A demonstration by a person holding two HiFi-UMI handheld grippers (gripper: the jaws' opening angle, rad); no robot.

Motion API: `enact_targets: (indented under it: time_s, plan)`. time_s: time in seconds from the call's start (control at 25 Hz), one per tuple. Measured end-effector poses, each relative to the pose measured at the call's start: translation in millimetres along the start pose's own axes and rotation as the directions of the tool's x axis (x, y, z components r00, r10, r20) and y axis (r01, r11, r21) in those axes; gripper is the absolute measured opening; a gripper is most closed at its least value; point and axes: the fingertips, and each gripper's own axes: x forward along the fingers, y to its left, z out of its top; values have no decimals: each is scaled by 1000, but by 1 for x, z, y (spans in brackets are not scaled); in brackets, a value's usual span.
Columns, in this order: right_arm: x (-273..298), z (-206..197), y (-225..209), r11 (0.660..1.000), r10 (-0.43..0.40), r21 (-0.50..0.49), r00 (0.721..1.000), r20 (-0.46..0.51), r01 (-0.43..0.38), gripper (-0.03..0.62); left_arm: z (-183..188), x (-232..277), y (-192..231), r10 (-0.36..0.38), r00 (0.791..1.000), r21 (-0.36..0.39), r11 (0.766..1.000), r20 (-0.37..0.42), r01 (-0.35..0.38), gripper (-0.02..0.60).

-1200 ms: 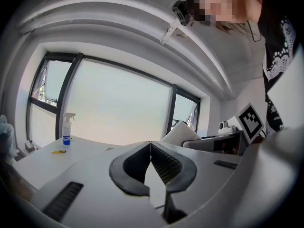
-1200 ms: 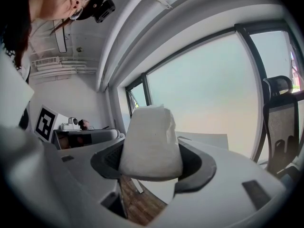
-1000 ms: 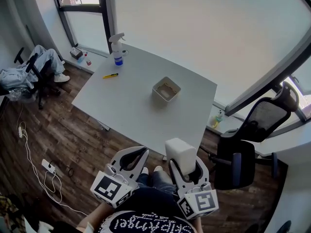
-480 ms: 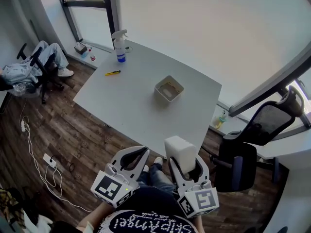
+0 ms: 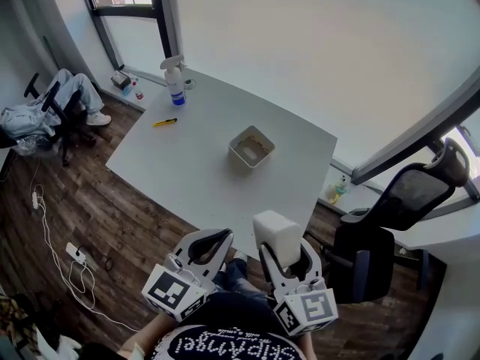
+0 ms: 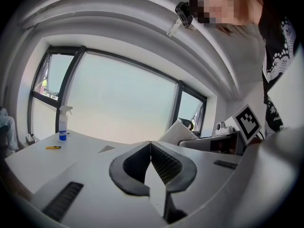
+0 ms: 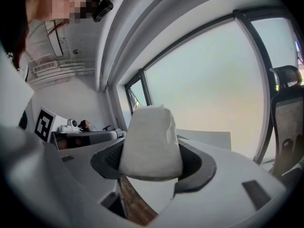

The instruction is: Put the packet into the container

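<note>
My right gripper (image 5: 283, 252) is shut on a white packet (image 5: 277, 235), held just short of the white table's near edge; the packet (image 7: 152, 141) fills the space between the jaws in the right gripper view. The container (image 5: 250, 146), a small white square tub with brownish contents, sits mid-table well ahead of both grippers. My left gripper (image 5: 214, 240) is beside the right one, shut with nothing in it; its jaw tips (image 6: 150, 144) meet in the left gripper view.
A spray bottle (image 5: 175, 80) stands at the table's (image 5: 180, 163) far left corner, a yellow pen (image 5: 165, 122) lies near it. A black office chair (image 5: 390, 223) stands to the right. Another chair with clothes (image 5: 41, 115) is at the left; cables (image 5: 60, 253) lie on the wood floor.
The view has shifted slightly; the table and container sit a little further left and lower. Both grippers hold the same pose with the packet still clamped.
</note>
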Motion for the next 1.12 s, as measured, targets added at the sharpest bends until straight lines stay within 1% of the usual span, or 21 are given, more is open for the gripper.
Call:
enact_targets:
  time_s: [0.2, 0.56, 0.76, 0.96, 1.12]
  plan:
    - [10, 4, -6, 1000, 19, -3, 1000, 3, -19, 282, 0, 12, 5, 11, 1000, -10, 1000, -6, -11, 8]
    - [21, 17, -29, 1000, 20, -21, 1000, 18, -19, 282, 12, 39, 12, 24, 999, -5, 1000, 29, -24, 8]
    - [23, 19, -42, 999, 26, -27, 1000, 12, -25, 282, 14, 51, 9, 34, 999, -11, 999, 36, -34, 8]
    - [25, 18, -48, 999, 40, -29, 999, 9, -40, 282, 10, 56, 5, 41, 998, -27, 999, 41, -40, 8]
    - [24, 18, -48, 999, 45, -27, 999, 7, -45, 282, 9, 53, 5, 53, 998, -27, 998, 41, -52, 8]
